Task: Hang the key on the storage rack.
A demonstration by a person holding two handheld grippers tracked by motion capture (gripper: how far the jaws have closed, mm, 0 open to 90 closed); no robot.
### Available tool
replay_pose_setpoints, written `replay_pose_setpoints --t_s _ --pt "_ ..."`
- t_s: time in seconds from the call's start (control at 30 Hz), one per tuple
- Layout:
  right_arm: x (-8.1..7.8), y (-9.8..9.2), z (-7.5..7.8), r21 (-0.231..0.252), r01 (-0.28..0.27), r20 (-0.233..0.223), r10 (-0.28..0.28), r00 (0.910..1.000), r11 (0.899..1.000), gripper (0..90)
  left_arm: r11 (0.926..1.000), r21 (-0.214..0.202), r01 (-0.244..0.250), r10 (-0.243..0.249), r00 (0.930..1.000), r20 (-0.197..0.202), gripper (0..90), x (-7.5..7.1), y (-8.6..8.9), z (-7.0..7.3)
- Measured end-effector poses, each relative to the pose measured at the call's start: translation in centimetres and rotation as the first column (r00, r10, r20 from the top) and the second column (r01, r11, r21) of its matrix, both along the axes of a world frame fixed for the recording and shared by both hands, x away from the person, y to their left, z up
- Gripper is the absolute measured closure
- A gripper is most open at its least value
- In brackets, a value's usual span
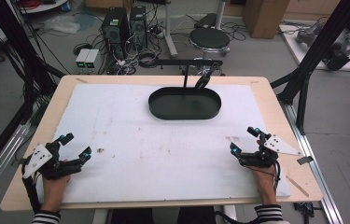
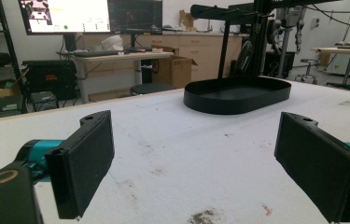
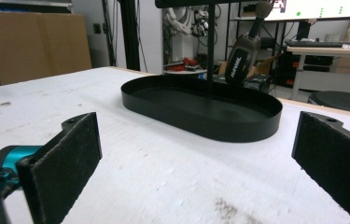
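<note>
Black oval tray [image 1: 163, 110] lies flat, empty, on the table's far middle

Black oval tray [image 1: 185, 103], matte, w/ a black upright post [image 1: 185, 77] and black crossbar above. Dark item hanging off the bar [image 3: 239, 58] is blackish-grey w/ pale lettering, too blurred to read. Mat [image 1: 163, 144] is white, speckled w/ brown-grey smudges & one small reddish fleck near left gripper. Table [image 1: 275, 100] edge is light wood tone. Left gripper [image 1: 73, 146] & right gripper [image 1: 244, 140]: black bodies, black felt-like pads, teal/cyan bits at the tips, light grey triangular plates on top. Sleeves [image 1: 46, 217] are black-&-white striped.
</note>
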State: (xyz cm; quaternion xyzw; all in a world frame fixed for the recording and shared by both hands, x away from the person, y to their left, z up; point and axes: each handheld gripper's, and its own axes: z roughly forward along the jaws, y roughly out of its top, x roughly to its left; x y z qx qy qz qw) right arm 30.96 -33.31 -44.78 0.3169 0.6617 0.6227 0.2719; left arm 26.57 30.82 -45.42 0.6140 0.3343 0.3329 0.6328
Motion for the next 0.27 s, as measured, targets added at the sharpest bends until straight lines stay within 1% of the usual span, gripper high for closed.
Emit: replay_pose_setpoints --t_s 0.03,0.07,0.1,0.17,0.2,0.27 --pt "-0.10 -0.01 -0.34 0.004 0.010 0.010 -0.010 0.9999 1.000 0.3 1.0000 0.001 0.001 -0.001 1.0000 -0.001 12.4 0.01 0.00 0.01" --pt "-0.36 0.02 -0.35 0.004 0.033 0.035 -0.033 0.9988 0.999 0.4 1.0000 0.001 0.000 0.000 1.0000 0.001 12.4 0.01 -0.01 0.01" --pt "-0.44 -0.01 -0.40 0.005 0.025 0.045 -0.025 0.9987 1.000 0.4 1.0000 0.000 -0.002 0.002 1.0000 -0.003 12.4 0.01 0.00 0.00" --pt "-0.46 0.03 -0.42 0.003 0.023 0.041 -0.023 0.9989 1.000 0.4 1.0000 0.000 -0.001 0.001 1.0000 -0.001 12.4 -0.01 -0.01 0.00" --pt "-0.41 0.05 -0.43 -0.004 0.022 0.048 -0.022 0.9986 1.000 0.4 1.0000 0.002 0.001 -0.001 1.0000 0.002 12.4 -0.02 -0.01 0.00" --pt "-0.49 0.19 -0.43 -0.013 0.021 0.046 -0.021 0.9987 1.000 0.4 1.0000 0.005 0.001 -0.001 1.0000 0.002 12.3 -0.03 0.01 -0.01"
